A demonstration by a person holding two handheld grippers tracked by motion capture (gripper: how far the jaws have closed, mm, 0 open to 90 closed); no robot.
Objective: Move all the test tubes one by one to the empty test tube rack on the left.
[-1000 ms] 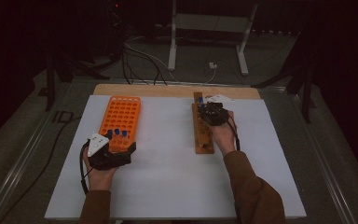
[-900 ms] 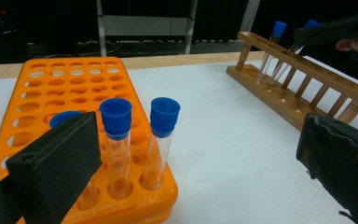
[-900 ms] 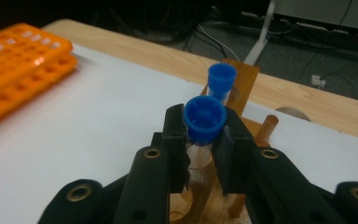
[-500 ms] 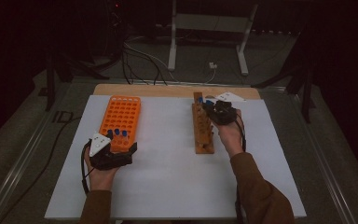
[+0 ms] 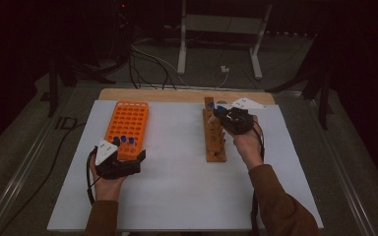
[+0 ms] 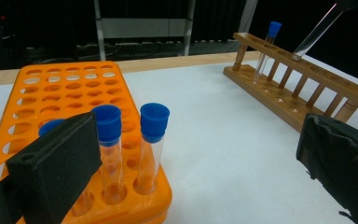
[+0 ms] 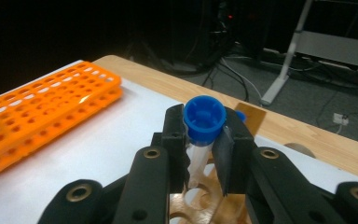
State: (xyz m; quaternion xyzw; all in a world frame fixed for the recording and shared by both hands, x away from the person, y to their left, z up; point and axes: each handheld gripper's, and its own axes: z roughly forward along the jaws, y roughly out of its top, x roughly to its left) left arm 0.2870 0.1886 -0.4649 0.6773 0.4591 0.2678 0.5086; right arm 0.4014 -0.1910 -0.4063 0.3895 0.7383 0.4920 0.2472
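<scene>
My right gripper (image 7: 204,140) is shut on a clear test tube with a blue cap (image 7: 204,119), held tilted just above the wooden rack (image 5: 214,142). From the left gripper view the tube (image 6: 314,37) hangs over the rack's top rail. Another blue-capped tube (image 6: 270,46) stands at the far end of that wooden rack (image 6: 307,88). My left gripper (image 5: 128,156) rests open at the near end of the orange rack (image 5: 128,120). Three blue-capped tubes (image 6: 153,140) stand in the orange rack's near rows, next to my left gripper's (image 6: 196,140) wide-apart jaws.
A white sheet (image 5: 177,196) covers the wooden table (image 5: 177,95). A white card (image 5: 248,103) lies at the far right, behind the right hand. Cables and a metal stand's legs (image 5: 216,54) are on the dark floor beyond the table.
The right hand has risen and shifted a little to the right and farther away, with the tube in its gripper. The left hand has kept still.
</scene>
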